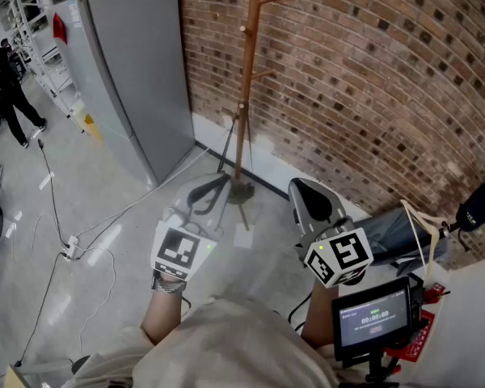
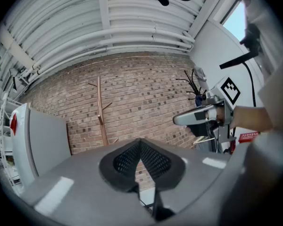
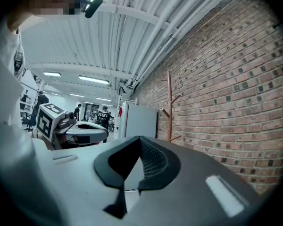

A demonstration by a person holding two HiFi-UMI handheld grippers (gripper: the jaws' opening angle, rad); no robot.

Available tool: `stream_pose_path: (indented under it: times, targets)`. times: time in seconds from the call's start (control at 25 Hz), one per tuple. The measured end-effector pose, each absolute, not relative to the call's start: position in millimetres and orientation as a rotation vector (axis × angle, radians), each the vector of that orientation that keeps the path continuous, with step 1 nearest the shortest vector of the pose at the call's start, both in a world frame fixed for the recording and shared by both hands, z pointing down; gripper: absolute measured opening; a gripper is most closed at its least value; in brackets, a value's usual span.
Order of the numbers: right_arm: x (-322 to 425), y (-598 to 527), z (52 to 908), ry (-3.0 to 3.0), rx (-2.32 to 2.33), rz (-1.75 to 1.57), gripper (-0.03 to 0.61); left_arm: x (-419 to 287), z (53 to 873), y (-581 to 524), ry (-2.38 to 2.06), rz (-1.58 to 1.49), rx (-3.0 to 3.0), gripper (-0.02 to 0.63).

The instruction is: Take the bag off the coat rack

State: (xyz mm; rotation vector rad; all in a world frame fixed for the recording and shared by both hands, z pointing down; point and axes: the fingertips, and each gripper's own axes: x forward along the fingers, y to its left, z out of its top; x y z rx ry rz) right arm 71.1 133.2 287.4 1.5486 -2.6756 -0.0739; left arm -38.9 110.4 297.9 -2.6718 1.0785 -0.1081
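The wooden coat rack (image 1: 247, 79) stands against the brick wall, and its pegs are bare in the head view. It also shows with nothing hanging on it in the left gripper view (image 2: 101, 114) and the right gripper view (image 3: 169, 105). A dark grey bag (image 1: 396, 231) with cream straps lies low at the right, beside the white table. My left gripper (image 1: 208, 192) is shut and empty, held in front of the rack's base. My right gripper (image 1: 311, 199) is also shut and empty, just left of the bag. The jaws meet tip to tip in both gripper views (image 2: 140, 142) (image 3: 140, 142).
A tall grey cabinet (image 1: 133, 71) stands left of the rack. Cables and a power strip (image 1: 69, 247) lie on the floor at the left. A small screen on a stand (image 1: 374, 318) sits at the lower right by the white table (image 1: 469, 297). People stand far off at the left (image 1: 12, 91).
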Motion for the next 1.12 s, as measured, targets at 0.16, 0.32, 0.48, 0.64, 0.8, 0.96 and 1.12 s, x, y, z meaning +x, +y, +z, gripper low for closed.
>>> stream_pose_path:
  times: [0.16,0.32,0.48,0.64,0.8,0.96,1.12]
  targets:
    - [69,131,288,-2.655,1.529,-0.102,0.000,-38,297,108,1.080,-0.102,-2.673,0.000]
    - [71,131,286,-2.682,1.536,-0.106,0.000,-33,298,109,1.079,-0.108,-2.676,0.000]
    - [78,131,282,-2.776,1.523,-0.059,0.002,-26,302,110,1.084,-0.125,-2.680,0.000]
    - [89,133,286,-2.827,1.489,0.011,0.002,-16,307,109,1.104,-0.139,-2.675,0.000]
    - [101,134,282,-2.902,1.425,0.048,0.002,-3,308,109,1.117,-0.149,-2.664,0.000]
    - [108,130,284,-2.927,1.335,0.066,0.002,5,312,110,1.157,-0.153,-2.652,0.000]
    - [109,124,286,-2.930,1.300,0.065,0.002,7,315,108,1.180,-0.167,-2.655,0.000]
